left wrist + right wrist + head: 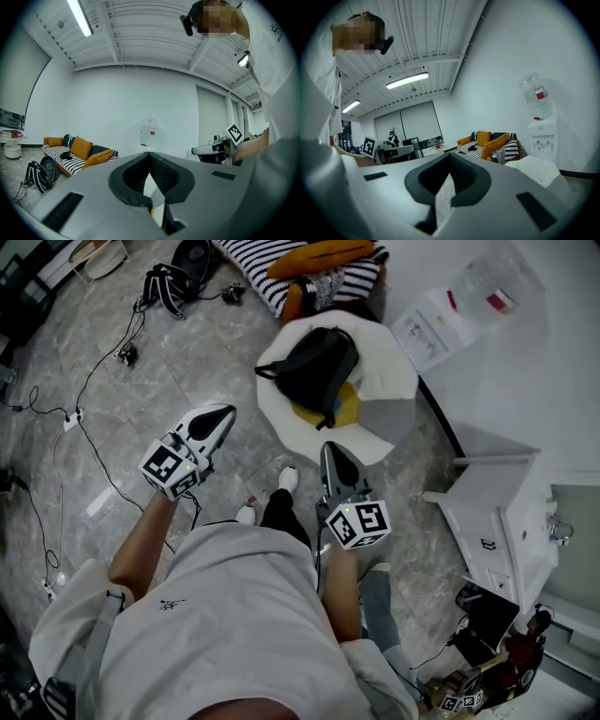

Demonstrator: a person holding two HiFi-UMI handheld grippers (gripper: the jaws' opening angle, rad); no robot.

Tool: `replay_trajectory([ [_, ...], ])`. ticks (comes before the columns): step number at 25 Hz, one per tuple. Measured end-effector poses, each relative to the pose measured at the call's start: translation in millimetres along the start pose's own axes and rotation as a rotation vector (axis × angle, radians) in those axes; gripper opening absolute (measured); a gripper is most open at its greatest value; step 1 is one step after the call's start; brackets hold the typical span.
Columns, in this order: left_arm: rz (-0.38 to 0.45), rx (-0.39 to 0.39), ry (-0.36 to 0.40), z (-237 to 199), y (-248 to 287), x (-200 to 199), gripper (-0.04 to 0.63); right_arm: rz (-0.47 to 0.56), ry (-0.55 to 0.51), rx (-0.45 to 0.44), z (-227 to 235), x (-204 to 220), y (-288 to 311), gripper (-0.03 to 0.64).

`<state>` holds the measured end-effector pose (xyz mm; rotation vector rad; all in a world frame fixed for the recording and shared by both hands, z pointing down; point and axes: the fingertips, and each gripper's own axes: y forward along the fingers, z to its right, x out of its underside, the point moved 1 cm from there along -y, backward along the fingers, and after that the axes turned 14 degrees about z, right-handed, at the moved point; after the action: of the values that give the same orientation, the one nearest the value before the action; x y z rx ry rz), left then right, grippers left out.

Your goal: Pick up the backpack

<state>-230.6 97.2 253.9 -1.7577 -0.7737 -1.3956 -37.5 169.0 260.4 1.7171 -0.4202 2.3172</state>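
Observation:
The black backpack (314, 371) lies on a white round seat (281, 413), partly over a yellow cushion (345, 411). My left gripper (225, 412) hovers over the floor, left of the seat and short of it, its jaws shut and empty. Just in front of the seat's near edge is my right gripper (330, 448), also shut with nothing in it. Each gripper view shows closed jaws, the left gripper (150, 159) and the right gripper (450, 161) both pointing about level. The backpack is hidden in both gripper views.
A striped sofa (309, 268) with orange cushions stands beyond the seat. Another black bag (173, 279) and cables (84, 418) lie on the floor at the left. At the right are a water dispenser (469, 296) and a white cabinet (497, 521).

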Motion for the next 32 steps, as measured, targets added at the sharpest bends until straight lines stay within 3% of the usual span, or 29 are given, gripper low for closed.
replay_trajectory([
  [21,-0.040,-0.077,0.034,-24.2,149.8,23.8,0.002,-0.010,0.045,-0.081,155.8,-29.2,74.0,0.006],
  [32,-0.076,-0.070,0.040,-28.0,199.8,42.1,0.003,-0.015,0.076,-0.080,207.6,-28.1,88.8,0.006],
])
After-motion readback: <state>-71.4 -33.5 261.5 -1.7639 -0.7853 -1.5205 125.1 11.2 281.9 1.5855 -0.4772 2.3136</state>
